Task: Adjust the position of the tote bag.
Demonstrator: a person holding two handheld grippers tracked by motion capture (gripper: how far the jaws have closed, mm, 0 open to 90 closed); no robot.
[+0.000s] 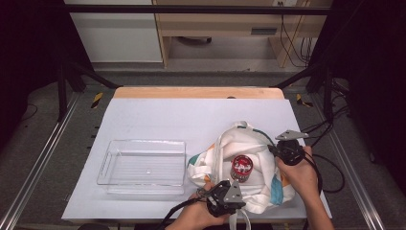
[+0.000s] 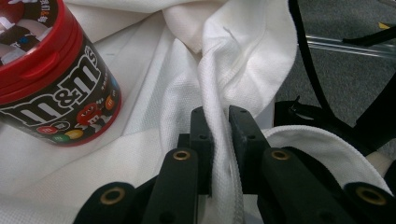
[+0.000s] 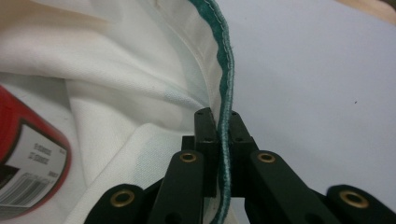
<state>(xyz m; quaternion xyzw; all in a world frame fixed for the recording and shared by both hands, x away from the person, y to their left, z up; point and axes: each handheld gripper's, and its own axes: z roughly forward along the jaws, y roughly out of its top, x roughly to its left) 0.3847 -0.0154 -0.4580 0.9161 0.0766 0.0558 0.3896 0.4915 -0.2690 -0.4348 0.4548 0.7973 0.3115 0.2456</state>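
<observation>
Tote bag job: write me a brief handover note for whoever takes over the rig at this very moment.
Left gripper: shut on a white fold of the tote bag at its near edge.
Right gripper: shut on the bag's green-trimmed rim.
M&M's canister: lying on the bag, between the grippers.
Clear tray: to the left on the white table, nothing in it.
Done: both grips set.
Left: probably spreading the bag and moving the canister.

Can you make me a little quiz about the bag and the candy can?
1. True or false: the candy can sits on the cloth bag.
2. What does the right gripper pinch: A the bag's green edge, B the clear tray, C the can?
3. What white thing does the left gripper hold?

Key: 1 true. 2 A. 3 a fold of the bag.
</observation>
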